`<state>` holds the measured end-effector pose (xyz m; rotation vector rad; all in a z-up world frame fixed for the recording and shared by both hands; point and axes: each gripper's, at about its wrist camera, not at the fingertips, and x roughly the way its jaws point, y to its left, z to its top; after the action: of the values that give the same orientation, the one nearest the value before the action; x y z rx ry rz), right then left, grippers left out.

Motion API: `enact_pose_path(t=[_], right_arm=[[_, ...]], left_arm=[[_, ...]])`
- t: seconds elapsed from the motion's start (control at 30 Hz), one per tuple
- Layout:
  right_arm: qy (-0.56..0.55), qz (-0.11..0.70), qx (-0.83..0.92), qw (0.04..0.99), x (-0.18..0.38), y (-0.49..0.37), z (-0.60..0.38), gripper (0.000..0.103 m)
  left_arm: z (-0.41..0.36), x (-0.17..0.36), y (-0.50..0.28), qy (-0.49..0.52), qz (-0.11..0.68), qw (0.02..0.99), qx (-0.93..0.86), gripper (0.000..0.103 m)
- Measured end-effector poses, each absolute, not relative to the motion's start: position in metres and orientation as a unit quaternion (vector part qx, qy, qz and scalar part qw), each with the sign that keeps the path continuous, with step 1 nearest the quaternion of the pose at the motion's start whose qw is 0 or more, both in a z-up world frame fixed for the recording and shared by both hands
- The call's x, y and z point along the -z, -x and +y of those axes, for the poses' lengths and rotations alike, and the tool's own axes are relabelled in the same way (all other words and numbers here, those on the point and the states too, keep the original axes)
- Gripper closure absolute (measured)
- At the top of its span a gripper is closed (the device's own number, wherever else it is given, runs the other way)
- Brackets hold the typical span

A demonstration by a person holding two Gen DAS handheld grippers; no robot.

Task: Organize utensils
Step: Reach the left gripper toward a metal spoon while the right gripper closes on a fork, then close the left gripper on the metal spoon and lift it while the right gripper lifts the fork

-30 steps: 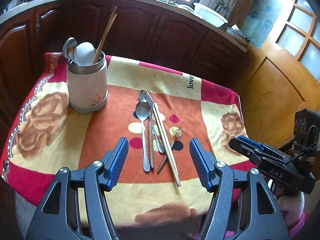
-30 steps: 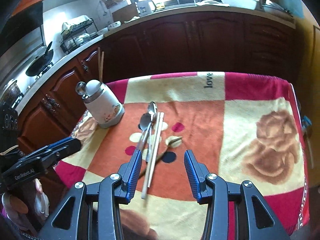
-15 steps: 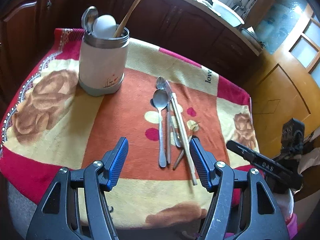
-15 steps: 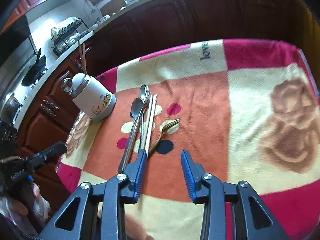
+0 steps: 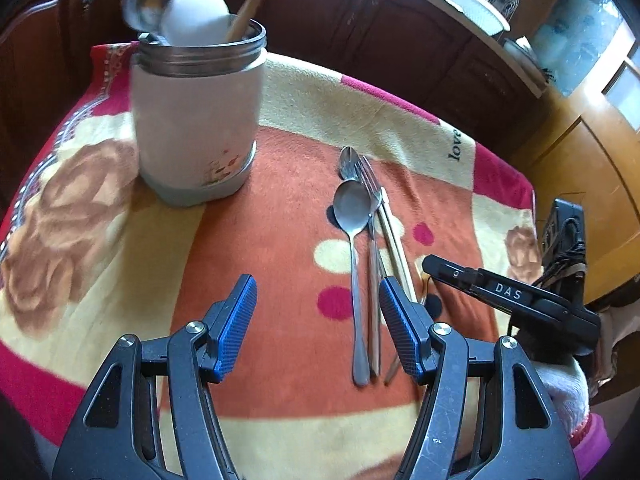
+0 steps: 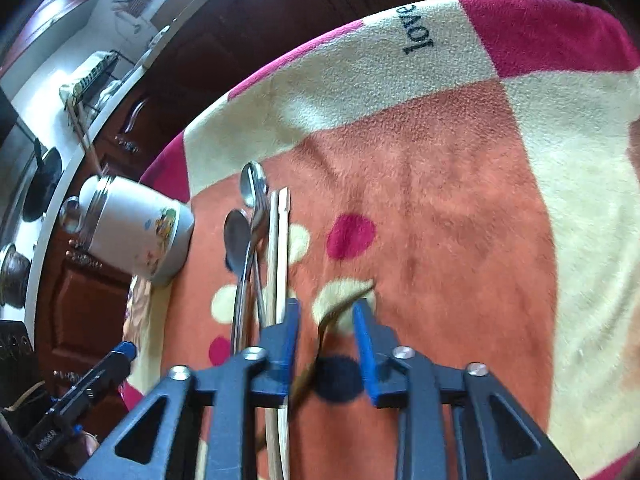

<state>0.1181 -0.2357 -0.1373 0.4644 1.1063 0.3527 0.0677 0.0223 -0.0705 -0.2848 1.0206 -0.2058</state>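
Note:
A white utensil holder (image 5: 196, 120) with a steel rim stands at the back left of the table and holds a ladle, a white spoon and a wooden stick; it also shows in the right wrist view (image 6: 136, 232). Steel spoons (image 5: 354, 248), a fork and pale chopsticks (image 6: 278, 264) lie side by side mid-table. A small gold fork (image 6: 340, 308) lies right of them. My right gripper (image 6: 326, 344) is open, low over the blanket, its fingers either side of the gold fork. My left gripper (image 5: 316, 324) is open and empty, just left of the spoons.
A red, orange and cream blanket (image 5: 280, 216) covers the table. Dark wooden cabinets (image 5: 360, 32) run behind it, with a white basin on the counter. A stove with pans (image 6: 36, 184) is at the far left. A wooden door (image 5: 592, 128) is to the right.
Both grippers have moved forward and down toward the table. The right gripper now straddles the gold fork and its jaws have narrowed. The left gripper has neared the holder and spoons.

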Motion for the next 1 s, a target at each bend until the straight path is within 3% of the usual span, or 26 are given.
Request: enact_pose_path(t=[0.17,0.47,0.83,1.0], right_arm=[[-0.176,0.501,-0.165,0.831,0.128,-0.123,-0.236,0.096],[-0.195,0.503,-0.179,0.823,0.133,-0.135,-0.259,0.097],[-0.208,0.509,-0.201,0.810,0.136,-0.138,-0.264,0.097],[-0.221,0.511,-0.210,0.804,0.140,-0.138,-0.268,0.097]], left_arm=[[0.011,0.083,-0.098,0.114,0.485,0.860,0.108,0.040],[0.001,0.102,-0.151,0.090,0.486,0.858,0.138,0.040],[-0.011,0.115,-0.174,0.081,0.495,0.846,0.180,0.069],[-0.013,0.118,-0.178,0.081,0.497,0.840,0.202,0.072]])
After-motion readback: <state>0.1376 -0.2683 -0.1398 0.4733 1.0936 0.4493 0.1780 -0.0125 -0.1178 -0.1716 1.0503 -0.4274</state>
